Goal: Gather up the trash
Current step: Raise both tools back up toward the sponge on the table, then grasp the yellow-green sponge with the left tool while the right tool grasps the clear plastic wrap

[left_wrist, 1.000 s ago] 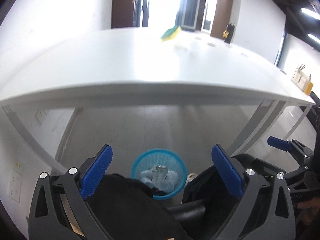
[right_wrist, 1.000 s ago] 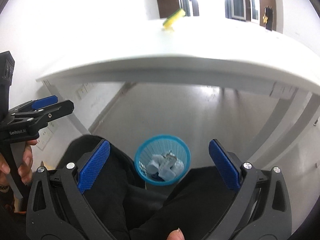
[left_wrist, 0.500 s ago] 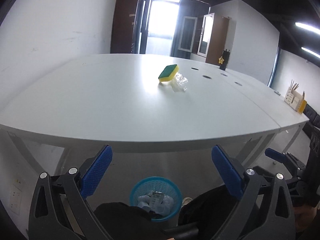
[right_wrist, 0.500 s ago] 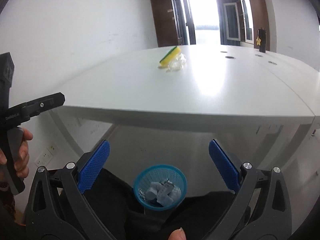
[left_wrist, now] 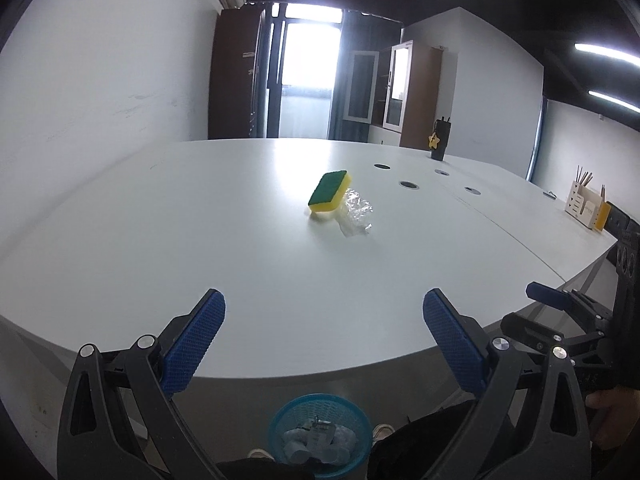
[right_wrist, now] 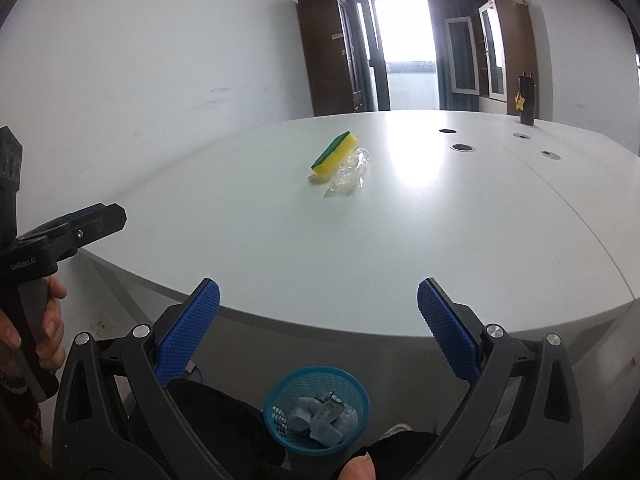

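I am holding the left gripper [left_wrist: 324, 344] and the right gripper [right_wrist: 318, 330] low in frame, fingers spread wide and gripping nothing. The crumpled clear plastic wrap [left_wrist: 356, 214] is lying mid-frame on the white bench [left_wrist: 200, 240], touching a yellow-green sponge [left_wrist: 330, 192]. The blue basket [right_wrist: 316, 410] is sitting at bottom centre, holding scraps.

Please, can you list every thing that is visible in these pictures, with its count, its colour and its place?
table: 1, white, fills the middle.
sponge: 1, yellow with green top, on the table.
plastic wrapper: 1, clear, crumpled, beside the sponge.
basket: 1, blue, on the floor under the table edge, holding pale trash.
cable holes: 4, dark, far side of the table.
holder: 1, white, right end.
left gripper: 1, black with blue pads, open.
right gripper: 1, same, open.
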{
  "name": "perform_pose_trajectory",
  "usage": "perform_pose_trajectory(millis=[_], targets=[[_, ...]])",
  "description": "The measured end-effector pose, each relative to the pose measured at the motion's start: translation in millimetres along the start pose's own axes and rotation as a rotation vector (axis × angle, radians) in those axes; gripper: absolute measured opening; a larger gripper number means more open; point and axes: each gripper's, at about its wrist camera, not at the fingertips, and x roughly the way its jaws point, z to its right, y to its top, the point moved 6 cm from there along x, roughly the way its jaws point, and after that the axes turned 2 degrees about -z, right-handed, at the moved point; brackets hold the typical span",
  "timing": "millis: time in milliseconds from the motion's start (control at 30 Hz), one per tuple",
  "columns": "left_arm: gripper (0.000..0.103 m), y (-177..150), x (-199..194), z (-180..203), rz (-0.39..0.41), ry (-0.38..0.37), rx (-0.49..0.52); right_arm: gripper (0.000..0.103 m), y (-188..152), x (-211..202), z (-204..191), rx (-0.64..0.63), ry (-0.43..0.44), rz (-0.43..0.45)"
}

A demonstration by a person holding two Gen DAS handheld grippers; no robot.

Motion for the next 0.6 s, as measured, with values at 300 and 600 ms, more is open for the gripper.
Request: perform_pose_trajectory(millis=[300, 600], targets=[[0.097, 32.8, 34.7, -15.0, -0.002, -0.025, 0.032, 0.095, 37.7, 55.5, 14.3, 0.004, -0.014, -0.056], [0.097, 60.6, 81.0, -34.9, -0.042, -0.059, 0.006, 0.095, 85.5, 112.4, 20.6, 0.033, 0.025, -0.127]])
